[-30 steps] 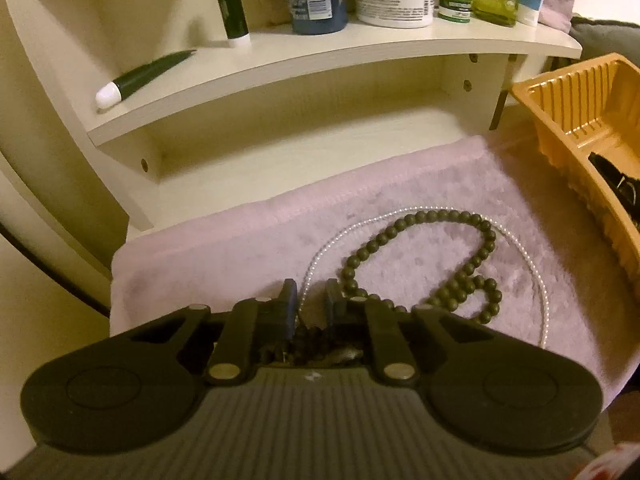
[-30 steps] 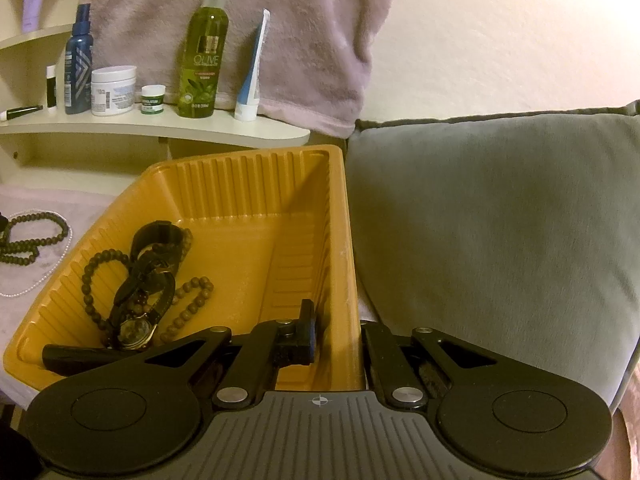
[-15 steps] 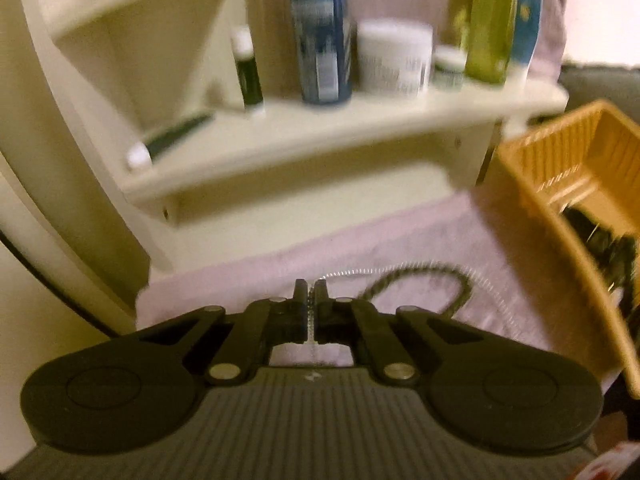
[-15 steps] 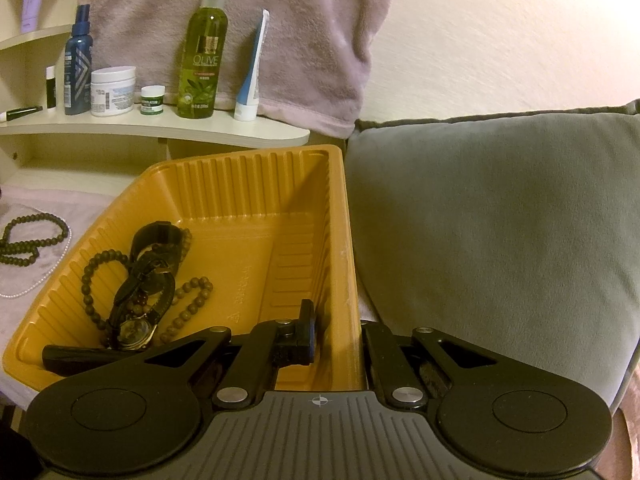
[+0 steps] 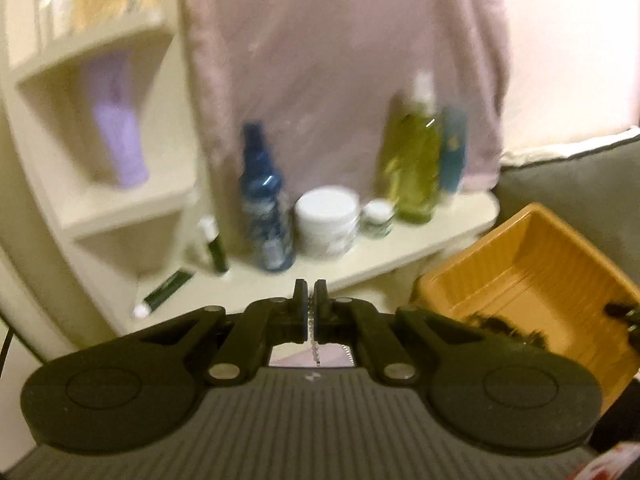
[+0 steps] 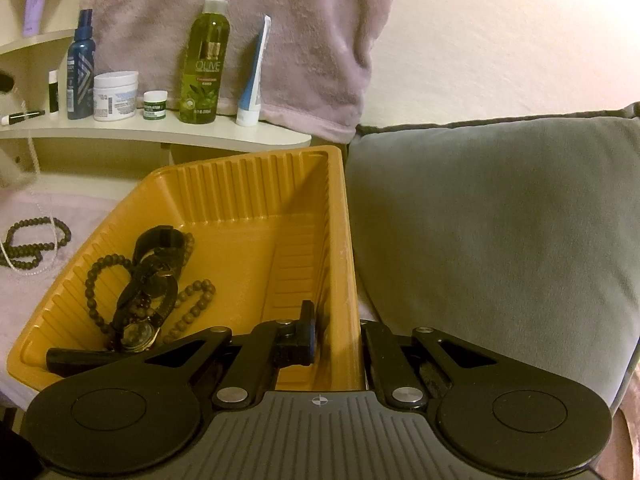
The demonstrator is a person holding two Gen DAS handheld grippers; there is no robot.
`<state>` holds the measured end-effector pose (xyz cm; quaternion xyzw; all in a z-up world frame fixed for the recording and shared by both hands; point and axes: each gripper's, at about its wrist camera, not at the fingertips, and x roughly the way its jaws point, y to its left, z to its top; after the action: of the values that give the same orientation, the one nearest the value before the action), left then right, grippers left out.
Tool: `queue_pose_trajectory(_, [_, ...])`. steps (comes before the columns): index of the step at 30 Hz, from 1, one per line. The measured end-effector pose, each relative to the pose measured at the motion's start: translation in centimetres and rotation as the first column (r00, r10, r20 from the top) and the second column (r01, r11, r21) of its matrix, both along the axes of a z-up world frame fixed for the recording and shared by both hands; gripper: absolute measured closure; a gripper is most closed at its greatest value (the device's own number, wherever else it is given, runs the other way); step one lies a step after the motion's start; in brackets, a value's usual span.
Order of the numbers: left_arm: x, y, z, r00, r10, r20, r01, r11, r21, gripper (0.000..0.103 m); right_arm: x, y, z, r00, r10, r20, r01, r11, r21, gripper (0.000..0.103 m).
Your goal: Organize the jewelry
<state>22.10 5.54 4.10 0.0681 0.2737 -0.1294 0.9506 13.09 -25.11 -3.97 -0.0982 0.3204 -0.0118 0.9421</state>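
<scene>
My left gripper [image 5: 310, 294] is shut on a thin pearl necklace [image 5: 315, 346], whose strand hangs down between the pads. The right wrist view shows that strand [image 6: 33, 156] stretched up from the pink towel [image 6: 60, 280], with its low end beside a dark bead necklace [image 6: 36, 240] lying there. My right gripper [image 6: 336, 322] is shut on the near right wall of the orange tray [image 6: 248, 160], one finger inside and one outside. Watches and brown bead bracelets [image 6: 148, 280] lie in the tray's left half. The tray [image 5: 520, 248] is at the right of the left wrist view.
A cream shelf [image 6: 160, 132] behind the tray carries a blue bottle [image 6: 80, 64], a white jar [image 6: 115, 96], a green spray bottle [image 6: 204, 60] and a tube [image 6: 252, 80]. A grey cushion [image 6: 500, 240] lies against the tray's right side. A pink towel hangs on the wall.
My left gripper closed on the pearl strand and rose, pulling it up off the towel; its view swung from the towel to the shelves. The right gripper and tray stayed still.
</scene>
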Motion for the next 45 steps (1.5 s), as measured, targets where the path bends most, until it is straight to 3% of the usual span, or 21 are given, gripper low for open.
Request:
queue_pose_trajectory(11, [-0.2,-7.3,4.7,0.981,-0.170,0.095,0.173,0.985,-0.020,0.101,-0.1,0.0,0.1,1.000,0.000,0.004,0.000,1.000,0.008,0.097])
queue_pose_trajectory(20, [-0.1,-13.3,7.6,0.939,-0.311,0.145,0.328,0.938,-0.111,0.101,0.0,-0.1,0.1,1.000,-0.002,0.003,0.002,1.000,0.016,0.097])
queue_pose_trajectory(25, [0.6,-16.0,4.6,0.932,-0.357,0.068,0.363,0.924,-0.121,0.101,0.1,-0.1,0.2,1.000,-0.002,0.001,0.002,1.000,0.021,0.097])
queue_pose_trajectory(31, [1.0,-17.2,-1.0,0.929,-0.365,-0.061,0.357,0.927,-0.114,0.101,0.2,-0.2,0.1,1.000,-0.004,-0.004,0.004,1.000,0.023,0.097])
queue_pose_trajectory(34, [1.1,-17.3,-2.5,0.927,-0.361,-0.102,0.348,0.930,-0.120,0.101,0.3,-0.3,0.1,1.000,-0.005,-0.007,0.005,1.000,0.024,0.097])
queue_pose_trajectory(38, [1.4,-17.2,-3.3,0.927,-0.350,-0.135,0.338,0.935,-0.107,0.100,0.3,-0.3,0.1,1.000,-0.006,-0.008,0.006,1.000,0.026,0.097])
queue_pose_trajectory(40, [1.5,-17.0,-3.4,0.931,-0.339,-0.139,0.326,0.939,-0.105,0.089,0.4,-0.3,0.0,1.000,-0.007,-0.008,0.007,1.000,0.026,0.097])
queue_pose_trajectory(45, [1.6,-16.4,-3.1,0.940,-0.318,-0.121,0.306,0.946,-0.107,0.082,0.4,-0.3,0.0,1.000,-0.007,-0.008,0.007,1.000,0.026,0.097])
